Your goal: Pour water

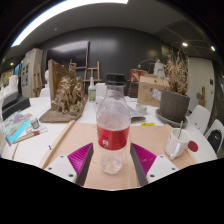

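Dark grey walls close off the far side of the room, with a long strip light [60, 8] glowing across the ceiling and a smaller lamp [185, 44] shining off to one side. Below them runs a crowded white tabletop [30, 148], and nearest to me a tan board [130, 178] lies on it under the gripper.

Largest of the clutter is a brown wooden decoration [64, 96] with twiggy dried stems, standing well beyond the jaws to one side. Opposite it, a bunch of dried grasses [179, 70] rises behind a dark open box [173, 105]. Cardboard boxes [151, 88] sit further back near the wall, and a wooden easel [93, 71] stands at the rear.

Next comes the plastic water bottle [113, 128], upright on the board, clear with a red label around its middle and a pale cap on top. It stands between the 2 jaws of the gripper [112, 160], whose magenta pads [81, 157] flank its lower part. The jaws are apart, and I cannot tell whether either pad touches the bottle.

Smaller again, a white cup [177, 147] with a stick leaning in it rests just beside the board. A teal-covered booklet [16, 128] lies on the tabletop at the other side.
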A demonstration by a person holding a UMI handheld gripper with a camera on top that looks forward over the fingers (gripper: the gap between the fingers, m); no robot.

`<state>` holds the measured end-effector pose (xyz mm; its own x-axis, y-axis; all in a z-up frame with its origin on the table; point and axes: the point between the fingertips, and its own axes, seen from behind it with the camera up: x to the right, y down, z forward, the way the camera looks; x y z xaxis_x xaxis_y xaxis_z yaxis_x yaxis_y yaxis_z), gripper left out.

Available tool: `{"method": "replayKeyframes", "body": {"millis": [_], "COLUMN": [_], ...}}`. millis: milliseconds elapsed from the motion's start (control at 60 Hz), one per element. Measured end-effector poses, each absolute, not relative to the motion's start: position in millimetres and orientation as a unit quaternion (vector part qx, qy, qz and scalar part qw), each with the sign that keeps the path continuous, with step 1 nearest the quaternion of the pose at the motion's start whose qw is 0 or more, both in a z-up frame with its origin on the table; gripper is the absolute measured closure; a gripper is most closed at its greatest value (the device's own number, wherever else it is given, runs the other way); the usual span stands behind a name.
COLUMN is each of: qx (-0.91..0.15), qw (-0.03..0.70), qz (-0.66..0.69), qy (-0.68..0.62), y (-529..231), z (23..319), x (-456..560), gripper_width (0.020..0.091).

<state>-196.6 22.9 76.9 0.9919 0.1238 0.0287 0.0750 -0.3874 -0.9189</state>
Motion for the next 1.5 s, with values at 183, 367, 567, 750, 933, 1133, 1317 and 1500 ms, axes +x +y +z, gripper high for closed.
{"method": "replayKeyframes", "body": {"millis": [183, 367, 567, 750, 933, 1133, 1317, 1500], "qx": [-0.833, -0.835, -0.835, -0.814, -0.74, -0.59, -0.485, -0.442], "qw": [0.551, 0.548, 0.546, 0.543, 0.47, 0.334, 0.244, 0.21], "qz": [0.023, 0.027, 0.055, 0.196, 0.405, 0.582, 0.653, 0.67], "qy": [-0.04, -0.045, -0.042, 0.069, 0.26, 0.448, 0.528, 0.558], "y": [45.2, 45.2, 45.5, 55.2, 72.6, 89.5, 101.3, 103.1], "z": [63.4, 62.1, 77.2, 139.2, 186.9, 203.9, 195.0, 182.8], "x": [-196.6, -197.1, -202.6, -200.2, -177.3, -141.5, -125.5, -117.2], "gripper_width": [0.0674, 0.0877, 0.0882, 0.0884, 0.0884, 0.0887, 0.0886, 0.0886]}}
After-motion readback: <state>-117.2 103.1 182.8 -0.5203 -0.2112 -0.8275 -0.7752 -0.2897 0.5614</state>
